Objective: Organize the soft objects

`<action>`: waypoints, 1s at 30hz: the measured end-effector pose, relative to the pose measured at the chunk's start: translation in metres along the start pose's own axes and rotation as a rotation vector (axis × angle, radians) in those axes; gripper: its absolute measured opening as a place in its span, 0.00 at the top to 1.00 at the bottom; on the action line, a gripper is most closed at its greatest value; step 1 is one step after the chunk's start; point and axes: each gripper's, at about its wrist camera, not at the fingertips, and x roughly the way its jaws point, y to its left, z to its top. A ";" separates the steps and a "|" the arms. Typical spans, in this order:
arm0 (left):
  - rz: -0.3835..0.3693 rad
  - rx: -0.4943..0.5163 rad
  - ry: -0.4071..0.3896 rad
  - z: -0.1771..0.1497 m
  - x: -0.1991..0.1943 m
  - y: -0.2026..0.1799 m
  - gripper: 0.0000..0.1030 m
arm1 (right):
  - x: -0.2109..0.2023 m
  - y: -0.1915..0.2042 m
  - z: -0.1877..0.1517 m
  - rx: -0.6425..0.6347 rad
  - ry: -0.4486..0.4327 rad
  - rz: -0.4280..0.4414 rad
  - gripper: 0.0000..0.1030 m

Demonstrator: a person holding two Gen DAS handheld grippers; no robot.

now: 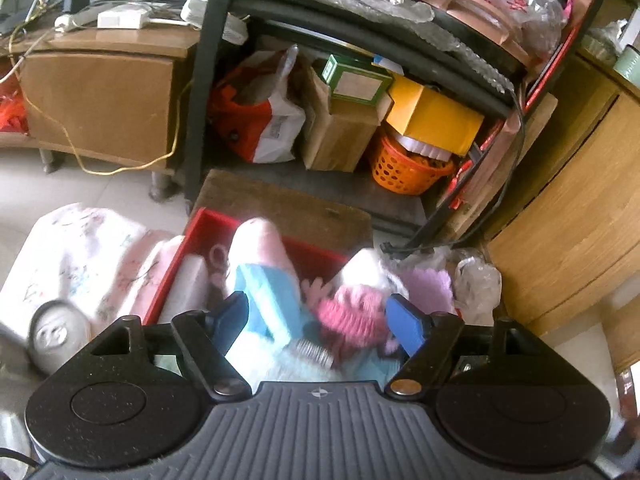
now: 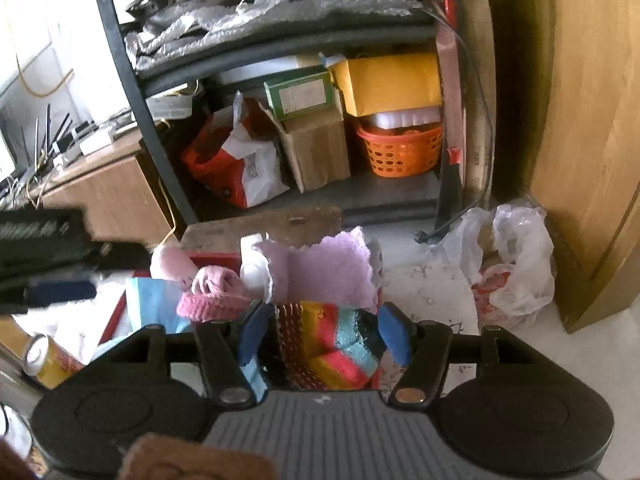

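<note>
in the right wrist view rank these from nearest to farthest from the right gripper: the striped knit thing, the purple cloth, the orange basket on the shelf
1. Striped knit item: between the fingers of the right gripper.
2. Purple cloth: just beyond the fingertips, standing up behind the striped item.
3. Orange basket: farthest, on the bottom shelf, right of the cardboard box.

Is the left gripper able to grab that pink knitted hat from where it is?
Probably yes. The left gripper is open above the red bin, and the pink knitted hat lies on top of the pile between its fingers, with nothing covering it.
</note>
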 end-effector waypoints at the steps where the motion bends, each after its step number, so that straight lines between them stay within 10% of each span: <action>1: 0.009 0.005 -0.004 -0.004 -0.005 0.000 0.27 | -0.003 0.001 0.000 -0.001 -0.001 -0.001 0.68; 30: 0.066 0.003 -0.037 -0.131 -0.100 0.038 0.21 | -0.136 0.032 -0.094 -0.106 -0.051 0.030 0.64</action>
